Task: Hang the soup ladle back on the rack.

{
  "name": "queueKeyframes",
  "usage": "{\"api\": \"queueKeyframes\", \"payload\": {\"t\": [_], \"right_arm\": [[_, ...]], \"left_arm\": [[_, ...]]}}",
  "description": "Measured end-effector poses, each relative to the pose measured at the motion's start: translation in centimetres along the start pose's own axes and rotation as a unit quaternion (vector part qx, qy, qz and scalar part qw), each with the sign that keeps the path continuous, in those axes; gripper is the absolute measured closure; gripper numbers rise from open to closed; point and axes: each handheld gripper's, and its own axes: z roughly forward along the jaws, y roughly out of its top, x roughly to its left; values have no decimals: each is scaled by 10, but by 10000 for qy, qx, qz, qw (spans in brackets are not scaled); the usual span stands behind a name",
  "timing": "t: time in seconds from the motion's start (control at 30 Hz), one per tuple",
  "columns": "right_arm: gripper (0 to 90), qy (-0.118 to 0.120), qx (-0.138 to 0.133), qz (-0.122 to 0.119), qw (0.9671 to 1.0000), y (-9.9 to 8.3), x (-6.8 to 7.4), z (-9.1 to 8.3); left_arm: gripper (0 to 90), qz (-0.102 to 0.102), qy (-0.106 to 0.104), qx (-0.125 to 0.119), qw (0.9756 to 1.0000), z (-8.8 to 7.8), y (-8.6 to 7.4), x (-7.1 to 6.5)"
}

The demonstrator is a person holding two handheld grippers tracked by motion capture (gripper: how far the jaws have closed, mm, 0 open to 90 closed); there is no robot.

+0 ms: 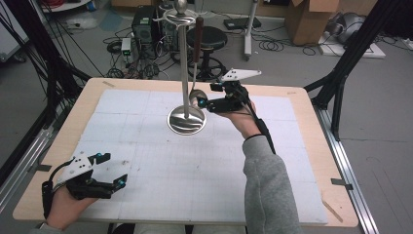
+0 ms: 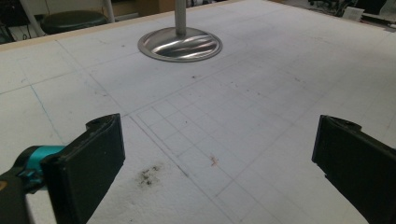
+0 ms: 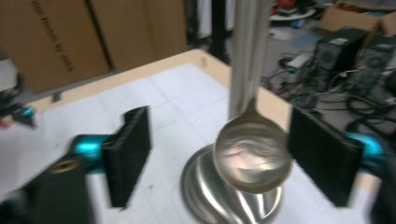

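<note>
On the desk: a white gridded mat point(image 1: 160, 170) covers most of the wooden desk point(image 1: 311, 146); a steel stand point(image 1: 185, 68) rises from a round base point(image 1: 186, 122) beyond the middle.
Thing in hand: a ladle point(image 3: 252, 156) hangs from the stand's top hook, wooden handle up, bowl down beside the pole.
Right tool point(image 1: 207, 103): jaws spread, one on each side of the ladle bowl, not yet touching it as far as the right gripper view shows.
Left tool point(image 2: 219, 154): jaws spread, nothing between them, low over the near left part of the mat, well apart from the stand.
Step judged: grasping the ladle bowl.
Doing it well: centre the bowl between the pads, close gently, since the round steel may slip or swing.
Edges and room: the pole stands just behind the bowl and the base just below; open mat lies toward the person, so withdrawing that way looks freest.
</note>
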Motion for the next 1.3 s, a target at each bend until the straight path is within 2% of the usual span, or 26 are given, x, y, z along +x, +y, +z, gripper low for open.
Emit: {"api": "queueKeyframes", "payload": {"t": [0.07,0.17,0.2,0.23,0.37,0.6,0.77,1.07,1.3], "right_arm": [[98,59,49,-72,9999,-4,1,-1],[1,15,-78,-27,10000,-9,2,-4],[1,39,-125,55,9999,-13,2,-5],[1,108,-152,30,9998,-16,2,-7],[1,102,-159,29,9998,-28,2,-16],[1,38,-187,16,9998,-55,2,-37],[1,40,-148,20,9999,-70,-1,-45],[1,156,-374,84,9991,-92,6,-54],[1,208,-440,302,9984,-106,7,-64]], "left_arm": [[31,-13,-39,-37,10000,0,1,-2],[31,-31,-123,-111,9999,1,4,-8],[31,-7,-149,-126,9998,1,4,-9],[31,-9,-165,-143,9998,1,5,-11],[31,-31,-187,-234,9995,1,7,-12],[31,-276,-174,-367,9988,-1,6,-8],[31,-295,-149,-348,9988,-1,5,-6],[31,-310,-127,-320,9989,-2,4,-5],[31,-286,-83,-300,9991,-4,3,-3]]}}
